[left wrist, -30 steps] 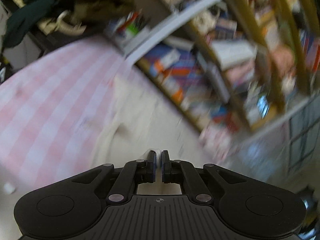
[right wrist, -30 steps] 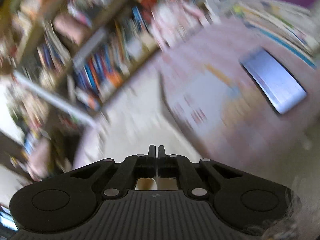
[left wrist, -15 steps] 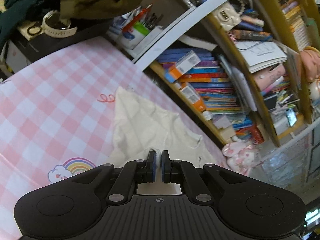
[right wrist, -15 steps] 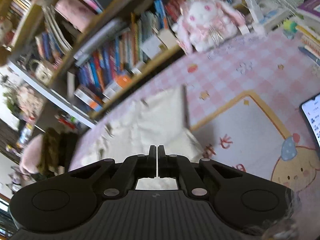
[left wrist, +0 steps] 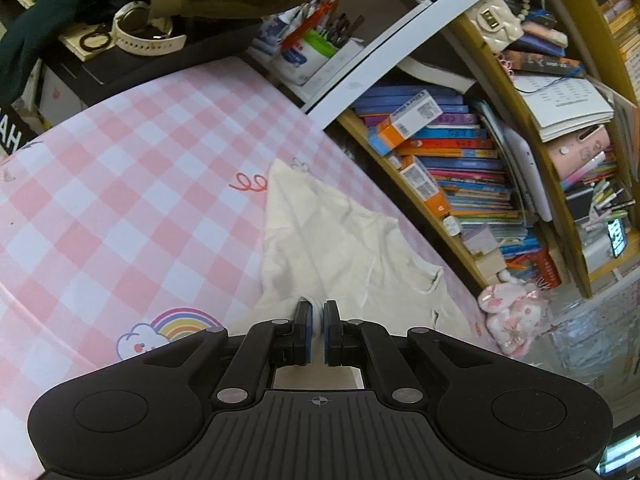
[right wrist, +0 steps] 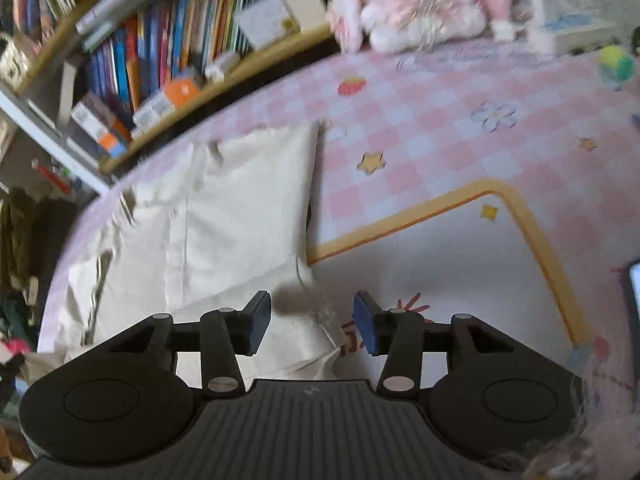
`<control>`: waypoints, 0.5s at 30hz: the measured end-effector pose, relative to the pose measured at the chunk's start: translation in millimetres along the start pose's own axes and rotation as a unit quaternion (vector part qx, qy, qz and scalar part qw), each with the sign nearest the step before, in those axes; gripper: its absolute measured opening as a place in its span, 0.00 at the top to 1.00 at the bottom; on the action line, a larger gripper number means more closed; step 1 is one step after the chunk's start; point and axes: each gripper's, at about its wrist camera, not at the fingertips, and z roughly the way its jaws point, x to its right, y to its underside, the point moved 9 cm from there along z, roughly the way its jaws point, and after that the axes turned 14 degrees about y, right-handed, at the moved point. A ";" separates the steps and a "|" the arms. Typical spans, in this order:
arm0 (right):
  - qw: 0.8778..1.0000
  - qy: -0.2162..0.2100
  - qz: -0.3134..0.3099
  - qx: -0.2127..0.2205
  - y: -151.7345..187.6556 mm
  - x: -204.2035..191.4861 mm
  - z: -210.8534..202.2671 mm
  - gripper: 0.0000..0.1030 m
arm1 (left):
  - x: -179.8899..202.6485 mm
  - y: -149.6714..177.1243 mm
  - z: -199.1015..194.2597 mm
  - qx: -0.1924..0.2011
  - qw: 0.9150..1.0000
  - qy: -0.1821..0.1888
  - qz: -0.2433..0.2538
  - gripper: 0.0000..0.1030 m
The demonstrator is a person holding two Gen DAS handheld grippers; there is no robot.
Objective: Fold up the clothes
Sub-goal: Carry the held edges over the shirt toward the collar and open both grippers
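Here my left tool (left wrist: 318,314) pinches the soft cream garment (left wrist: 320,240), while my right tool (right wrist: 311,320), jaws just parted, grips nothing over its creased corner on the checked desk (right wrist: 420,132).

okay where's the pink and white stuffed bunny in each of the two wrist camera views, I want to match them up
Left wrist view: the stuffed bunny sits at the lower right, at the foot of the bookshelf, just past the far edge of the cream garment.
Right wrist view: the bunny is at the top, right of centre, blurred, at the far edge of the checked table cover.
Shared landmark: the cream garment below the bookshelf.
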 end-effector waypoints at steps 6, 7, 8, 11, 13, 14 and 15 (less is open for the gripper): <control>0.994 -0.093 -0.048 -0.040 2.0 -15.2 -19.8 0.94 | 25.6 -4.9 -12.4 0.003 0.998 0.055 0.001 0.96; 0.993 -0.111 -0.036 -0.027 -5.3 -15.1 -32.1 0.95 | 31.8 -9.8 -16.3 0.016 0.998 0.066 -0.004 0.96; 0.991 -0.128 -0.021 -0.013 -13.7 -14.5 -44.0 0.95 | 37.1 -16.2 -19.1 0.032 0.997 0.073 -0.011 0.96; 0.983 -0.172 0.048 0.042 -52.6 -9.9 -67.8 0.95 | 48.3 -43.4 -18.0 0.092 0.990 0.096 -0.047 0.97; 0.974 -0.196 0.087 0.070 -78.2 -8.5 -75.1 0.95 | 51.4 -63.6 -7.2 0.128 0.985 0.097 -0.063 0.97; 0.970 -0.206 0.097 0.079 -90.8 -11.0 -73.3 0.95 | 52.4 -73.4 -0.4 0.143 0.983 0.095 -0.070 0.97; 0.966 -0.216 0.108 0.088 -103.4 -13.4 -71.6 0.95 | 53.0 -81.9 7.9 0.151 0.981 0.093 -0.075 0.97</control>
